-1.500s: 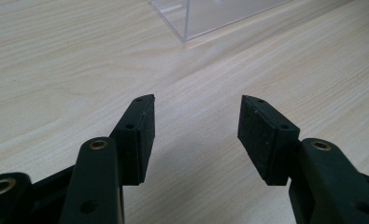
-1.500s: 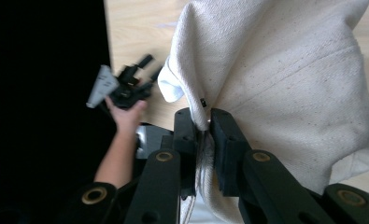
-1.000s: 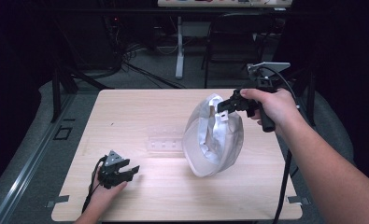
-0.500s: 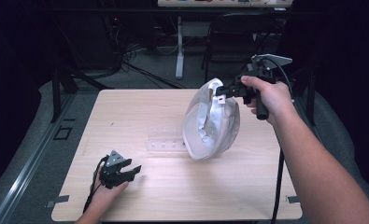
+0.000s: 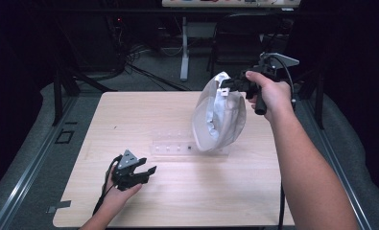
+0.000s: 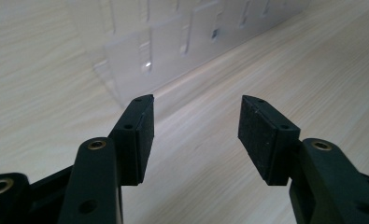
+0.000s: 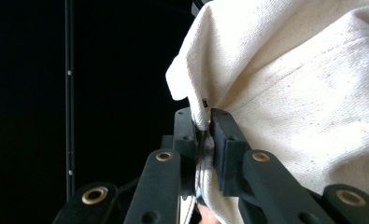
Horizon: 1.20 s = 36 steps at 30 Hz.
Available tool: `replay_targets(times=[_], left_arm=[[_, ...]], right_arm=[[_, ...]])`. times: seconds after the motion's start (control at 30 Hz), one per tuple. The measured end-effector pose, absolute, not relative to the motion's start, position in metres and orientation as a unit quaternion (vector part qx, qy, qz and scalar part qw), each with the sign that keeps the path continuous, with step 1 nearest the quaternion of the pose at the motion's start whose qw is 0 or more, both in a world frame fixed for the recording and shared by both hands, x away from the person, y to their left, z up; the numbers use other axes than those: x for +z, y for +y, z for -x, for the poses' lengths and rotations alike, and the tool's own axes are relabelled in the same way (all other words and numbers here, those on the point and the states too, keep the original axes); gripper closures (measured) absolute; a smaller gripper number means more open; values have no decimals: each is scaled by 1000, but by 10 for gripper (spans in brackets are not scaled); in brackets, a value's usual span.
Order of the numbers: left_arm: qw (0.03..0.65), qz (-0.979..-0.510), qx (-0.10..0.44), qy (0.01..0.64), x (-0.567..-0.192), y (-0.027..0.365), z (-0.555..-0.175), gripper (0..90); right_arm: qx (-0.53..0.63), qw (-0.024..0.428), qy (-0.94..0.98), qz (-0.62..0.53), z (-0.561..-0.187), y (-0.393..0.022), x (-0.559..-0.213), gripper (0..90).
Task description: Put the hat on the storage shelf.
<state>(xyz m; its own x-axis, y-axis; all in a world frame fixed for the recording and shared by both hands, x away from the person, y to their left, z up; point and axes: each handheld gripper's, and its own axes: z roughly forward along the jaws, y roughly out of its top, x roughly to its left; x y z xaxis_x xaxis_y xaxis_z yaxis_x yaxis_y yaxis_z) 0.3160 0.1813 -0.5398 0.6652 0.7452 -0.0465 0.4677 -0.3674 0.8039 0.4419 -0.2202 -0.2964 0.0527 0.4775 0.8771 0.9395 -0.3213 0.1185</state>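
The bag (image 5: 219, 112), a clear plastic pouch with a cream cloth folded inside, is held up in the air above the far right part of the table (image 5: 144, 115). Its lower end hangs just over the rack (image 5: 189, 147), a clear plastic strip lying flat at mid-table; whether the two touch cannot be told from the high view. The bag is gripped at its top edge by the right gripper (image 5: 224, 84), whose jaws are clenched on it. In the right gripper view the cloth (image 7: 308, 88) is seen bunched and pinched between the two black pads (image 7: 223, 140), with a sliver of shiny plastic caught in the same pinch. Behind it, only darkness and a thin vertical bar (image 7: 69, 93) are made out.

The right gripper is carried by the right hand (image 5: 271, 93), raised past the table's far right edge, with the forearm stretched in from the lower right and a cable trailing down.

Well apart, near the front left of the table, the left gripper (image 5: 148, 171) is held low over the wood by the left hand (image 5: 120, 189). Its jaws are released and nothing lies between them; they have just been opened a little further. In the left gripper view the pads (image 6: 145, 135) are seen spread wide, pointed toward the rack's slotted end (image 6: 173, 42) a short way ahead, with bare wood between.
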Motion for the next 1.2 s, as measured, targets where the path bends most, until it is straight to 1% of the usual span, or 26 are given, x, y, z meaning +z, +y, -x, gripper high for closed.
replay_targets(times=[0.17,0.23,0.37,0.6,0.7,0.83,0.93,1.03,1.1,1.2], left_arm=[[437,-811,179,345,-523,152,-321,428],[443,-812,185,332,-517,137,-322,410],[443,-822,202,296,-508,102,-323,404],[453,-820,214,277,-495,60,-329,389],[448,-824,225,263,-491,45,-330,386],[426,-831,256,249,-491,25,-330,393],[417,-830,267,259,-489,19,-331,444],[408,-830,272,266,-488,17,-331,548],[403,-831,276,266,-487,19,-331,647],[404,-830,272,272,-486,25,-333,755]], right_arm=[[-452,257,-519,678,-445,-214,-299,817],[-456,255,-515,679,-448,-208,-300,816],[-454,255,-517,679,-450,-203,-302,816],[-453,257,-520,677,-454,-194,-304,816],[-452,255,-522,677,-454,-191,-305,815],[-448,254,-526,677,-455,-188,-306,815],[-447,254,-526,677,-455,-186,-307,815],[-446,255,-527,678,-456,-185,-306,815],[-448,254,-525,677,-456,-185,-306,815],[-446,250,-525,680,-456,-185,-306,814]])
